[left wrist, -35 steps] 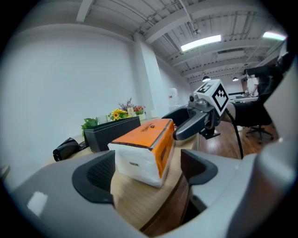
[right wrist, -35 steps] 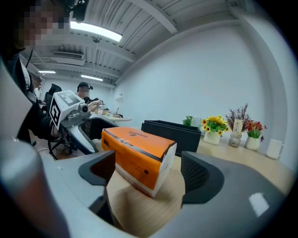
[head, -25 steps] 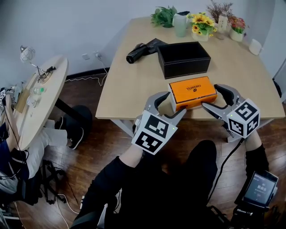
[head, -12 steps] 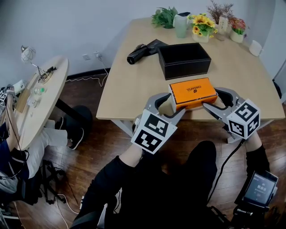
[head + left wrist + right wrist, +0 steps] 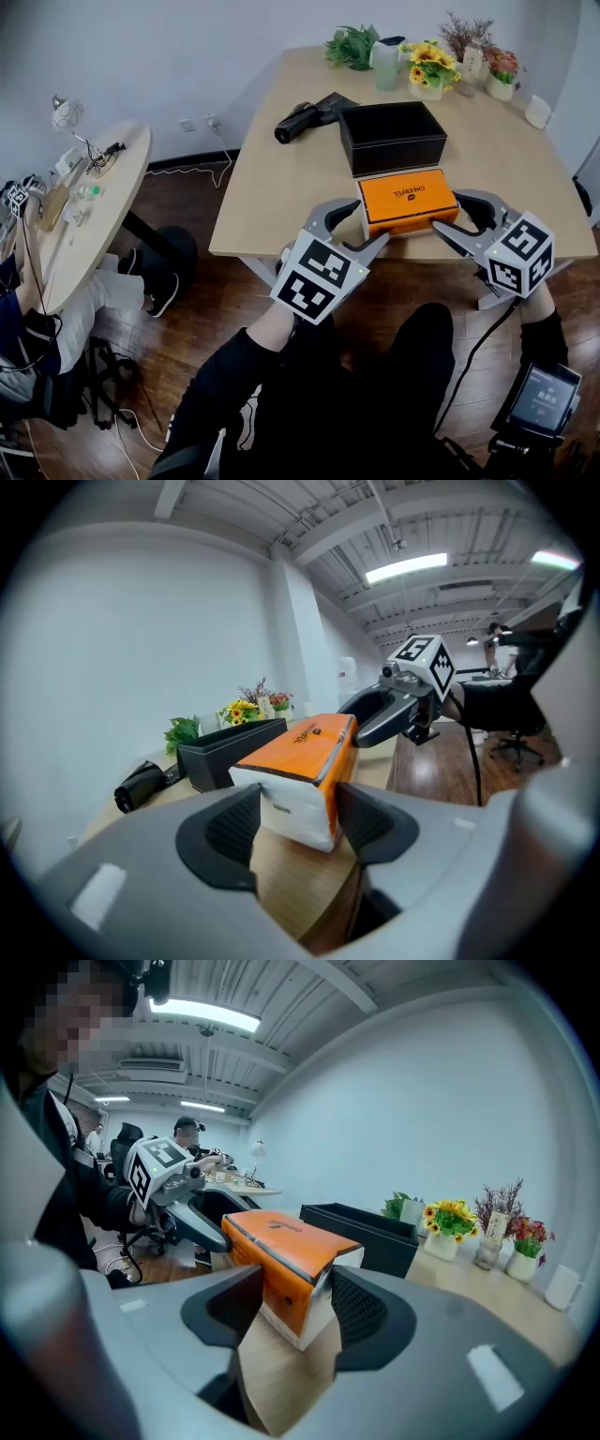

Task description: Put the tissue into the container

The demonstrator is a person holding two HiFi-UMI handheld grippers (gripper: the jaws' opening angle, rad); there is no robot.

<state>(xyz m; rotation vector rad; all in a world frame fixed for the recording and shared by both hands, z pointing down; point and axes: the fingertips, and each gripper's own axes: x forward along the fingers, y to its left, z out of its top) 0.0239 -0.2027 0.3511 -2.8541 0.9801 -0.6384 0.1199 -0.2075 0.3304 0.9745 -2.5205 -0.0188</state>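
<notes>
The left hand-held gripper (image 5: 298,810) is clamped on the left end of the orange tissue pack (image 5: 302,761), its two pads pressing the white end from either side. The right hand-held gripper (image 5: 295,1302) has the pack's right end between its jaws, which are closing, with both pads already against the pack. In the head view the left hand-held gripper (image 5: 370,220) and the right hand-held gripper (image 5: 448,212) face each other across the tissue pack (image 5: 408,199), which sits at the near edge of the table (image 5: 281,202). Just beyond the pack, away from both grippers, stands the open black container (image 5: 394,156), close beside it. Farther out, past the container and toward the left gripper's side, lies a black hair dryer (image 5: 305,117). At the table's far edge stand yellow flowers (image 5: 427,64) and a green plant (image 5: 354,45).
</notes>
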